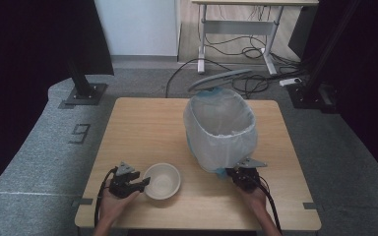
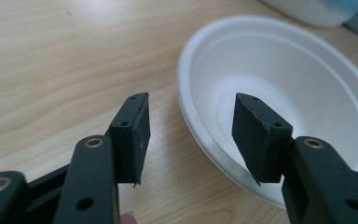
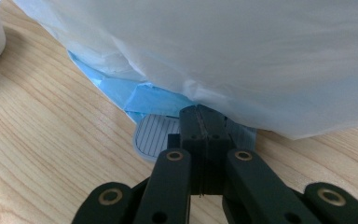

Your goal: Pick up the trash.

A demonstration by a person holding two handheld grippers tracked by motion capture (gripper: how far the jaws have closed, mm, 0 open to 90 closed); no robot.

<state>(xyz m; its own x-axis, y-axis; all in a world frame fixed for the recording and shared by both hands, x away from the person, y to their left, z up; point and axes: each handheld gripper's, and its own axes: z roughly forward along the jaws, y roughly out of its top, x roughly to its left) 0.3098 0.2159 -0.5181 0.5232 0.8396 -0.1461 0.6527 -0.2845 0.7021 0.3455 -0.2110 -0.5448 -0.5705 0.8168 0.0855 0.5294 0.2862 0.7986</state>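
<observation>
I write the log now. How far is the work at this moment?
Done: the bin already wears its white bag. In hand: the left gripper is open astride the empty bowl's rim; the right gripper is shut at the bin's pedal. Left: bowl not yet lifted.

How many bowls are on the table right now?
1. A white bowl sits near the table's front edge, just right of the left gripper, whose open jaws straddle its rim. More could be hidden behind the lined bin.
</observation>
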